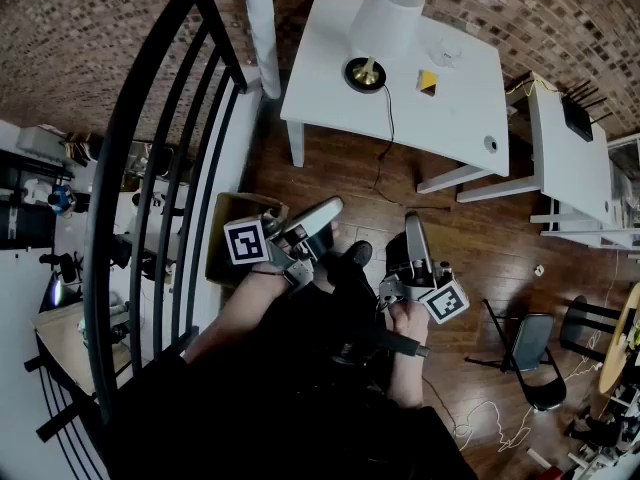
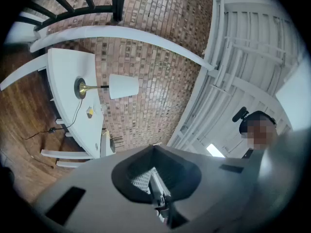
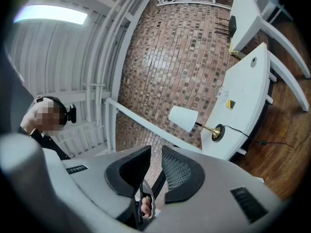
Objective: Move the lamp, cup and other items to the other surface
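Lamp (image 1: 385, 18) is standing upright on the far white table (image 1: 330, 58), toward its left side, showing a white shade, a brass stem and a dark round base. Its black cord (image 1: 389, 118) is trailing over the near edge of the table down to the wooden floor (image 1: 340, 173). A small yellow item (image 1: 427, 81) is lying just right of the lamp base. A clear cup (image 1: 447, 56) is sitting farther right, near the far edge.

A second white table (image 1: 575, 173) is standing just right of the first, carrying a black device with antennas (image 1: 578, 118). A black railing (image 1: 150, 148) is curving along the left.

Left gripper (image 1: 325, 213) is hovering over the floor, well short of the table. Its jaws are resting together with nothing between them. Right gripper (image 1: 414, 228) is hovering beside it, also well apart from the table. Its jaws are standing a narrow gap apart and holding nothing. Both are pointing toward the lamp.
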{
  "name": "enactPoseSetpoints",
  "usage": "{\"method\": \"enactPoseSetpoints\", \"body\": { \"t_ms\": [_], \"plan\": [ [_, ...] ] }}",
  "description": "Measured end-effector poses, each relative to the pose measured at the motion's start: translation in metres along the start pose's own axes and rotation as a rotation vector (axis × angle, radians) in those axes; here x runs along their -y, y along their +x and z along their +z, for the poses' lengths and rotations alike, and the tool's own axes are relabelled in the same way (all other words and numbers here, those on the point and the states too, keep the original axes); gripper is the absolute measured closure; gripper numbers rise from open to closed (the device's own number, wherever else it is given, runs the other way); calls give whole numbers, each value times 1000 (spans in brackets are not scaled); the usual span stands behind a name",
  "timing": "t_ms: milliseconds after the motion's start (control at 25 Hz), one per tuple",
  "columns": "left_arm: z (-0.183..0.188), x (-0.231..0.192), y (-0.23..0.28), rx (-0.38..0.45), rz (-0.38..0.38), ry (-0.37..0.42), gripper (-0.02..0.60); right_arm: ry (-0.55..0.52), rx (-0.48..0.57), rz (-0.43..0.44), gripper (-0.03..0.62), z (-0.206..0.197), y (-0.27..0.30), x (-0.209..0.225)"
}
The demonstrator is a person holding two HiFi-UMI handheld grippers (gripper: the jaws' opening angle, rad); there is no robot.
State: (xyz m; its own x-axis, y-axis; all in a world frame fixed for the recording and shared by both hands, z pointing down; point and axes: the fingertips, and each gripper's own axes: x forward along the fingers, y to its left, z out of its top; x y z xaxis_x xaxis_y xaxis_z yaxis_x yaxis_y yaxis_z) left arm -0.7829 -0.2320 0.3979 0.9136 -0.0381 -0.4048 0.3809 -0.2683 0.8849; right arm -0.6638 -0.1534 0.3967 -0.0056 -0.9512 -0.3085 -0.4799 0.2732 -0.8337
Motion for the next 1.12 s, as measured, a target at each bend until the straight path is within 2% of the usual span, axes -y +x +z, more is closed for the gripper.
{"method": "enactPoseSetpoints", "body": {
  "t_ms": [160, 360, 600, 880, 1120],
  "plan": [
    [8, -5, 1, 31, 3, 18, 581, 9, -29, 23, 523, -1, 13, 9],
    [33, -20, 25, 86, 33, 60, 581, 43, -74, 59, 523, 22, 48, 38],
    [63, -52, 85, 130, 91, 96, 581, 76, -126, 111, 523, 77, 105, 75],
    [54, -84, 156, 139, 159, 115, 581, 146, -131, 108, 523, 147, 119, 130],
    [56, -114, 190, 166, 188, 126, 581, 165, -134, 120, 523, 183, 124, 164]
  ]
}}
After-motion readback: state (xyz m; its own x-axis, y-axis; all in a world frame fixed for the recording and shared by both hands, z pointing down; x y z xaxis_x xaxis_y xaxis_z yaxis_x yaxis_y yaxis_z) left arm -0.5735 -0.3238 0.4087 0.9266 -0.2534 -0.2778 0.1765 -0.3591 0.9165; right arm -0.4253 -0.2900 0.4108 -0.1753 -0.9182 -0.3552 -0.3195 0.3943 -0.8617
